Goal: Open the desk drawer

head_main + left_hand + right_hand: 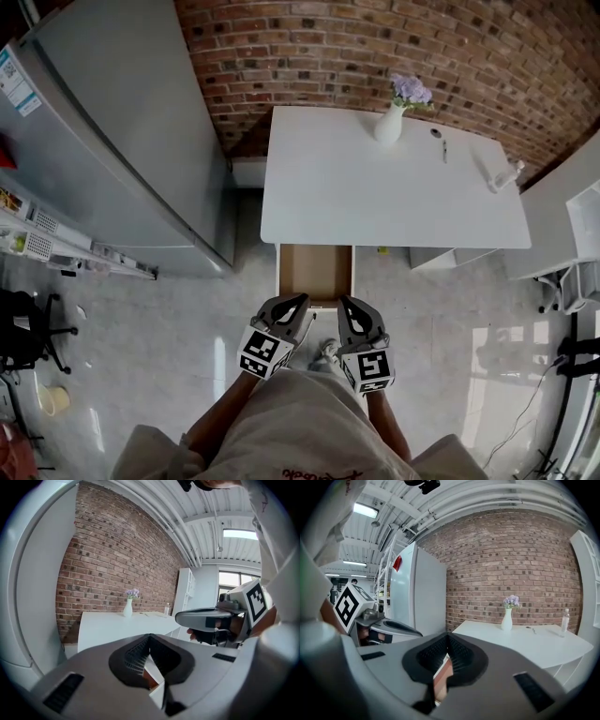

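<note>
Drawer stands pulled out below the white counter's near edge, brown inside showing, with the left gripper and right gripper side by side at its front, jaws together, empty.

Smooth matt white on the tabletop, plain brown wood look inside the drawer, rough red-brown brick on the wall. Glossy, reflecting pale tile on the floor. Matt grey plastic with black ribbed pads on the left hand-held gripper and the right hand-held gripper.
</note>
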`<state>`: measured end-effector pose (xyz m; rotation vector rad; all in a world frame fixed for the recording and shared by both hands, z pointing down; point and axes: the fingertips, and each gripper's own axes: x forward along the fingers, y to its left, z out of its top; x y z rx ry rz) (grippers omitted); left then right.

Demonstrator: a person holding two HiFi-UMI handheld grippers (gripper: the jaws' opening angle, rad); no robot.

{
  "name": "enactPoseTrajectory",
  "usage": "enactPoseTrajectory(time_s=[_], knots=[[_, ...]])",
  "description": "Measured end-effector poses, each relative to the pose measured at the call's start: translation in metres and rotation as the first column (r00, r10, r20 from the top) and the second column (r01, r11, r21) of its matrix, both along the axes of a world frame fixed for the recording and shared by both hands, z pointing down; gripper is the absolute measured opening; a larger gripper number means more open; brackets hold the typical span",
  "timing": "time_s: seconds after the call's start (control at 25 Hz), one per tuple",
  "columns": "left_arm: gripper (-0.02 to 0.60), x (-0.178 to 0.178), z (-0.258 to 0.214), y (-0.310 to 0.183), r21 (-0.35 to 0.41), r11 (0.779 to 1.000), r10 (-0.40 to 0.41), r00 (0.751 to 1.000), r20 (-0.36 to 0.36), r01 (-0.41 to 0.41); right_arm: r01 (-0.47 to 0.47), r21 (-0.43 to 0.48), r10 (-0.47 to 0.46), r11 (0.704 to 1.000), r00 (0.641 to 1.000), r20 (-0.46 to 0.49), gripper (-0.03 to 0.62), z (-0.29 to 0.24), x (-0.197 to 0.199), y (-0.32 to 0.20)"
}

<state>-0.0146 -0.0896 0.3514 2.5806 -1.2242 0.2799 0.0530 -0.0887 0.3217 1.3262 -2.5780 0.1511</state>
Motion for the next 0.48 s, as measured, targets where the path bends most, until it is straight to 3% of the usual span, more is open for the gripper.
enactPoseTrajectory(time_s=[0.48], knots=[[0.011,-0.0053,0.001,-0.0034,0.002,1.0,0.01,1.0,0.004,-0.01,-0.005,0.001,0.005,1.0,1.0,0.005,0.017,0.0017,-0.0087,-0.0017]])
